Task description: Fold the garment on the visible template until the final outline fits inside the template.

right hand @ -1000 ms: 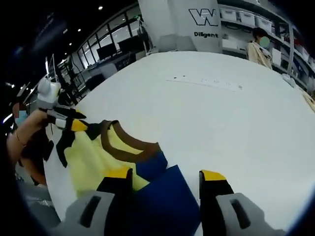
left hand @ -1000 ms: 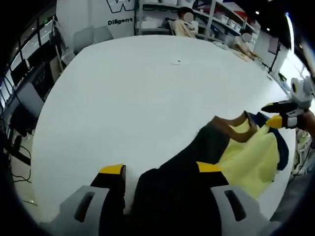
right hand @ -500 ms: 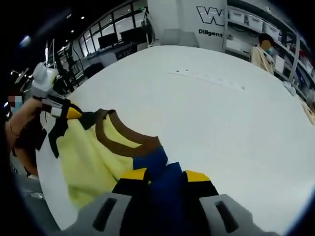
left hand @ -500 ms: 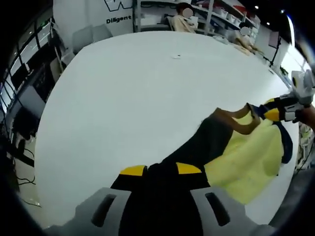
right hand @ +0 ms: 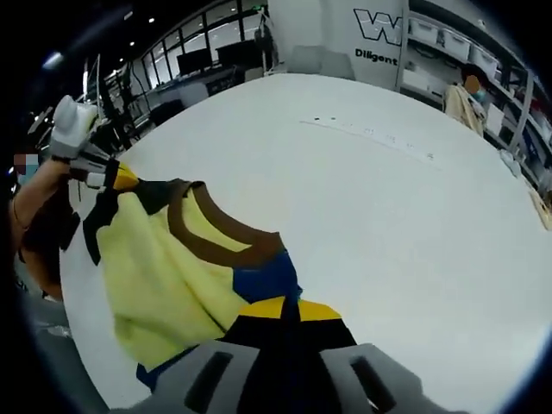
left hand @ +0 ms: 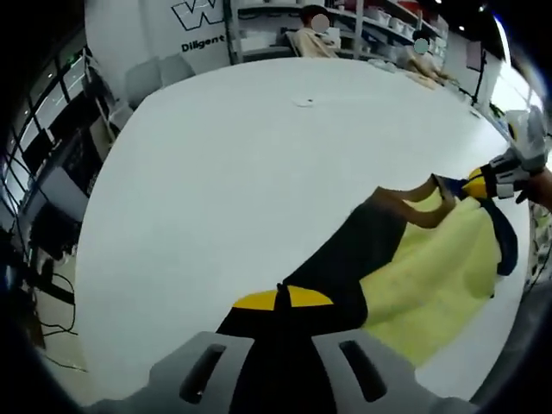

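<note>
A: Where's the shirt [left hand: 431,259]?

B: At the near edge of the white surface [left hand: 233,172], lifted between both grippers. The left gripper [left hand: 278,297] has its fingers pressed together on the black shoulder; the right gripper [right hand: 285,309] has its fingers pinched on the blue one. The yellow body hangs slack between them, brown collar [right hand: 211,237] facing up.

A: And the template?

B: I can't make one out. There's a faint line of marks [right hand: 371,134] toward the far side, too small to read.

A: What could go wrong from here?

B: My guess: each grip takes only a small bite of cloth, so a sharp pull apart could slip a shoulder free. The slack middle could also land bunched, and part of the shirt sits right at the surface's edge, so it might drape over when laid down.
</note>
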